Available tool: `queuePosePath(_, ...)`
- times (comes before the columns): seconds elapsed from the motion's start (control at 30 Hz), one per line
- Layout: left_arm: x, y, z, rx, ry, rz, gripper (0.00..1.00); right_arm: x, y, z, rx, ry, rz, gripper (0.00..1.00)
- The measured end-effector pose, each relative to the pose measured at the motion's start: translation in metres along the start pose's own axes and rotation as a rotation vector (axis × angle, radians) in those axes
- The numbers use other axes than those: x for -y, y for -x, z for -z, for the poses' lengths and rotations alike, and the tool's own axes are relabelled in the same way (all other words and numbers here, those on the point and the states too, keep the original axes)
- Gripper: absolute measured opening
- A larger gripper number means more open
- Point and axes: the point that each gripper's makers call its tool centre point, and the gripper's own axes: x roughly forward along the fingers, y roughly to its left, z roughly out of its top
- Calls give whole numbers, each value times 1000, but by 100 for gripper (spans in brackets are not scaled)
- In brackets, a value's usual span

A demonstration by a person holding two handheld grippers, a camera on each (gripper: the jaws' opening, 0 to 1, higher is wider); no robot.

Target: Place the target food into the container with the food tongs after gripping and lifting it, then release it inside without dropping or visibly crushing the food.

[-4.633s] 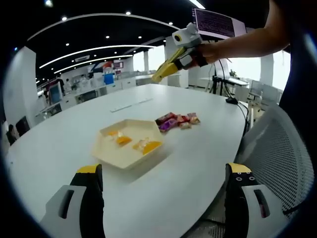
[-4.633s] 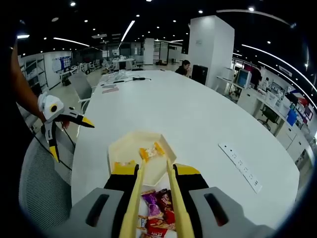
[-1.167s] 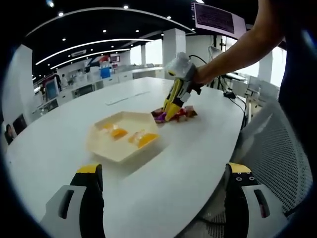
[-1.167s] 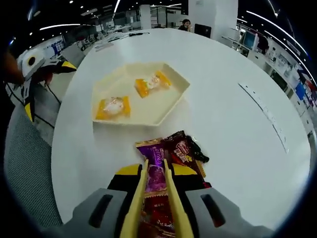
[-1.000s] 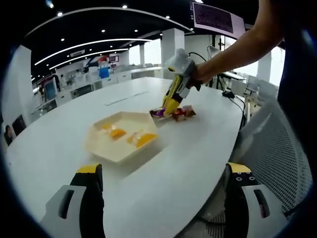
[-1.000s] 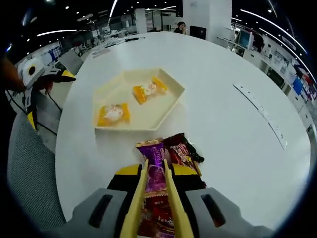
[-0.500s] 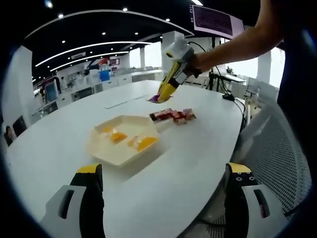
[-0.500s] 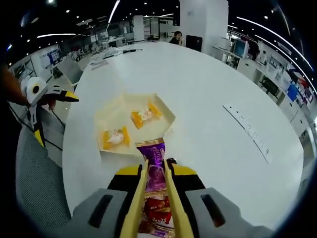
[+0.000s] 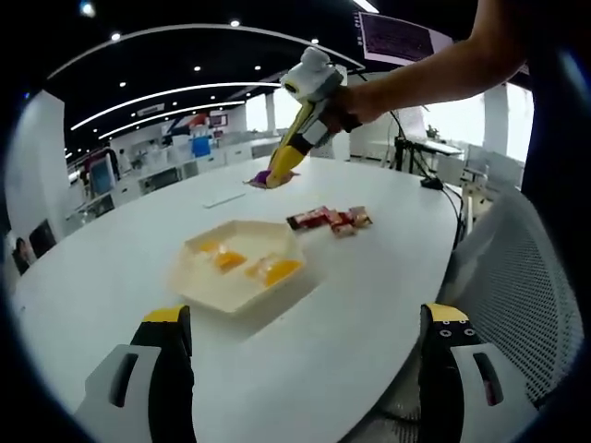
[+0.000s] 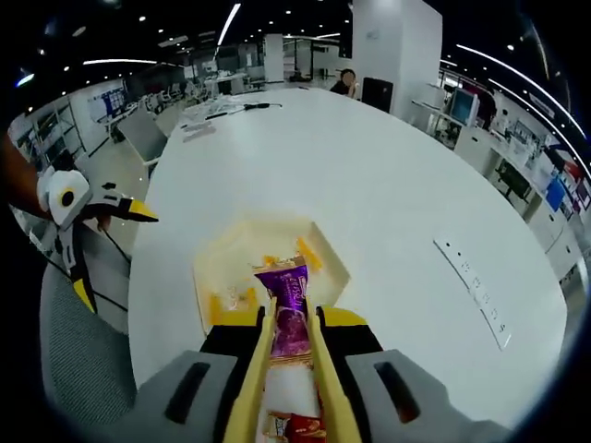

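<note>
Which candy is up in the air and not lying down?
The purple-wrapped candy. The right gripper pinches it above the tray, while the two orange candies lie in the tray and the red ones lie on the table.

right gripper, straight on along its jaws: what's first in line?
Likely the hexagonal tray. The right gripper, shut on the purple snack packet, points at it in its own view; the left gripper view shows it high above, so depth is unclear.

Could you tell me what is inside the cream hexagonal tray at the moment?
The tray holds two orange-wrapped snacks. In the right gripper view, the right gripper and its purple packet cover part of the tray floor, so that area cannot be checked there.
</note>
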Motion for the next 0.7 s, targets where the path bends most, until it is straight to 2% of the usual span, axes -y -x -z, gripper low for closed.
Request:
queuePosePath(0.17, -3, 1, -1, 3, 3, -20, 100, -13, -16, -20, 12, 27, -25, 21)
queuePosePath(0.33, -5, 1, -1, 5, 0, -28, 100, -25, -31, -32, 17, 36, -42, 21)
queuePosePath(0.7, -5, 2, -4, 12, -10, -33, 100, -38, -54, -41, -5, 42, -56, 21)
